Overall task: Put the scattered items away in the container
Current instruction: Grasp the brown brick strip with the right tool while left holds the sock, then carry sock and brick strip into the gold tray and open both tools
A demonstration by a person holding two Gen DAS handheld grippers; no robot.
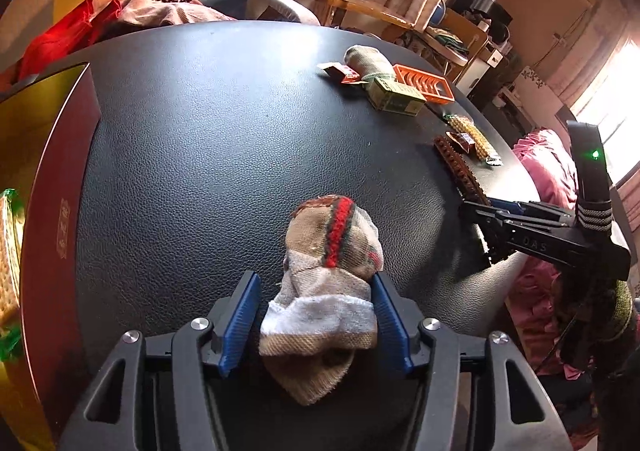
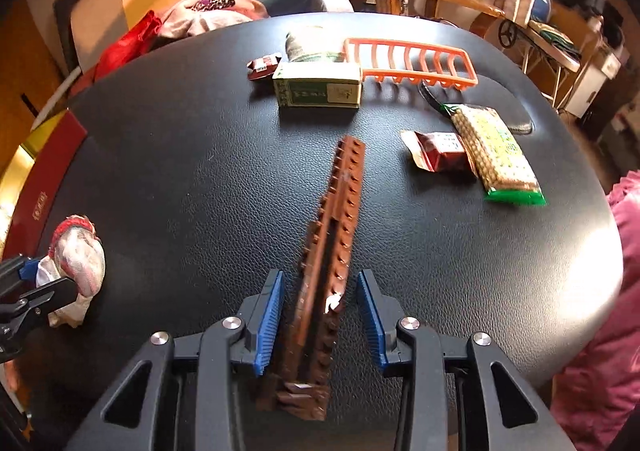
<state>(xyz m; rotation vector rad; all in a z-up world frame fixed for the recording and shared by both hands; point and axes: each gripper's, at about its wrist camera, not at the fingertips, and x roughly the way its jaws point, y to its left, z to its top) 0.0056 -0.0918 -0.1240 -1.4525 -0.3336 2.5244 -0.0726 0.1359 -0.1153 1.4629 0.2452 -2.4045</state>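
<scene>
My left gripper straddles a beige sock with a red stripe lying on the black table; the jaws are open, the right pad touching it. The sock also shows in the right wrist view. My right gripper is open around the near end of a long brown toothed clip, with gaps on both sides. The red-and-gold box stands at the left, with a cracker pack inside.
At the far side lie a green box, an orange rack, a rolled sock, two red snack packets and a green cracker pack. Pink cloth hangs off the right edge.
</scene>
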